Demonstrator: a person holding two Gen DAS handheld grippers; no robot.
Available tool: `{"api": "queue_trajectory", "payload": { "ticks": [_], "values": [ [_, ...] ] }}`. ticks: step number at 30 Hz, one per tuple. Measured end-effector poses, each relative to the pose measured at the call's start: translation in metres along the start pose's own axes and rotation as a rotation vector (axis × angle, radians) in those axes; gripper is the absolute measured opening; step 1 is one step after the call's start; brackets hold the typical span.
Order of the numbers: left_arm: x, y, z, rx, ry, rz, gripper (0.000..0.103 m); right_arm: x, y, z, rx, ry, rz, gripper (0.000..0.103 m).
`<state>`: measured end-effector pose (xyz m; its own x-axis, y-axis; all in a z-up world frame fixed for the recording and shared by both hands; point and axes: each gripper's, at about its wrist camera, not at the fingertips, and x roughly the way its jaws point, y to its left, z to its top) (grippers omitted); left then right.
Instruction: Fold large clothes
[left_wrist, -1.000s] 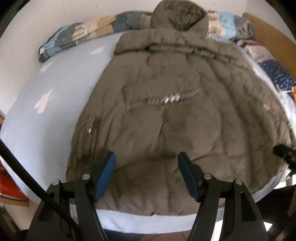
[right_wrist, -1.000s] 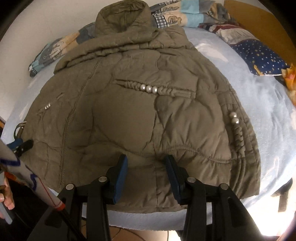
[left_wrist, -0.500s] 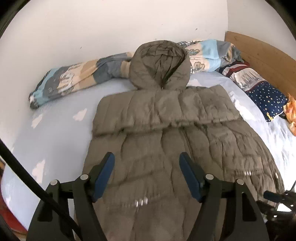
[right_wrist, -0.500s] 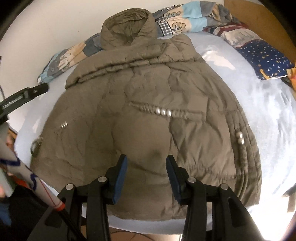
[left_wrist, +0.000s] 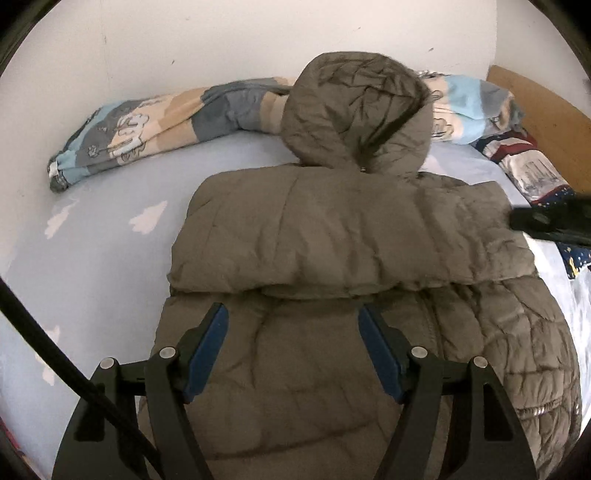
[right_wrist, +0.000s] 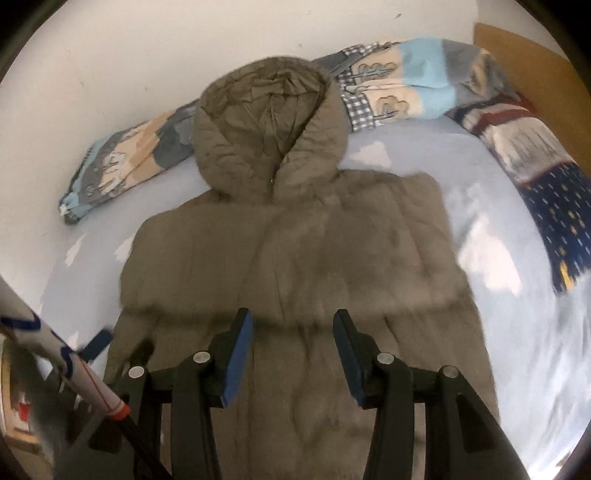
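Olive-brown padded coat (left_wrist: 351, 280) spread flat over a pale blue bed sheet (left_wrist: 110, 236), hood (left_wrist: 354, 114) at the far end toward the white wall (left_wrist: 221, 37). Sleeves folded across the chest as one thick band (left_wrist: 351, 240), running side to side just below the hood, its lower edge lying over the quilted body. Lower body of the coat reaching toward the camera and under both tools. Same coat (right_wrist: 295, 258) in the right wrist view, somewhat blurred, hood (right_wrist: 266, 129) uppermost and the folded band across the middle.

Left gripper (left_wrist: 293, 325) hanging above the coat's middle, just short of the band's lower edge, blue pads (left_wrist: 207, 354) spread wide, nothing between them. Right gripper (right_wrist: 293, 328) likewise over the coat's centre line, pads (right_wrist: 238, 358) apart at a moderate gap, holding nothing. Contact with the fabric not possible to tell for either. Black tip of the right gripper (left_wrist: 546, 221) poking in at the right edge of the left wrist view, beside the band's end.

Rolled patterned blanket (left_wrist: 166, 118) in blue, grey and beige lying along the wall behind the hood. Pillow (right_wrist: 546, 177) with red stripes and dark blue starred cloth at the right, against a wooden headboard (left_wrist: 546, 110). Black cable (left_wrist: 55, 354) crossing the lower left of the left wrist view.
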<state>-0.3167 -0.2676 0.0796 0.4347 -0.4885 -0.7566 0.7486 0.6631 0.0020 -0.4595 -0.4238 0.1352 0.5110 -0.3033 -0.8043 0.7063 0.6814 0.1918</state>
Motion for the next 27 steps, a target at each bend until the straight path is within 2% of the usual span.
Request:
{"api": "queue_trajectory", "payload": {
  "ticks": [3,7,9,11,14,15,18,21,27],
  "values": [
    [0.011,0.009,0.007,-0.033,0.027,-0.026,0.072,0.056,0.011,0.026,-0.012,0.041,-0.011,0.049],
    [0.016,0.014,0.016,-0.059,0.021,-0.033,0.072,0.117,0.009,0.031,0.012,0.143,-0.049,0.050],
    [0.017,0.014,0.017,-0.064,0.013,-0.034,0.072,0.125,0.010,0.030,0.005,0.168,-0.058,0.050],
    [0.016,0.015,0.017,-0.069,0.007,-0.036,0.072,0.112,0.017,0.044,-0.034,0.170,-0.031,0.050],
    [0.017,0.014,0.015,-0.072,0.005,-0.046,0.072,0.072,0.022,0.083,-0.073,0.061,0.018,0.050],
    [0.016,0.013,0.015,-0.069,0.002,-0.051,0.072,0.055,0.023,0.106,-0.091,0.004,0.015,0.050],
    [0.012,0.008,0.016,-0.046,-0.021,-0.061,0.072,0.035,0.020,0.162,-0.097,-0.096,-0.011,0.050],
    [0.010,0.007,0.016,-0.034,-0.035,-0.081,0.072,0.043,0.010,0.212,-0.078,-0.139,-0.048,0.050],
    [0.017,0.019,0.016,-0.068,-0.013,-0.100,0.072,0.076,-0.005,0.279,-0.054,-0.203,-0.076,0.050]
  ]
}}
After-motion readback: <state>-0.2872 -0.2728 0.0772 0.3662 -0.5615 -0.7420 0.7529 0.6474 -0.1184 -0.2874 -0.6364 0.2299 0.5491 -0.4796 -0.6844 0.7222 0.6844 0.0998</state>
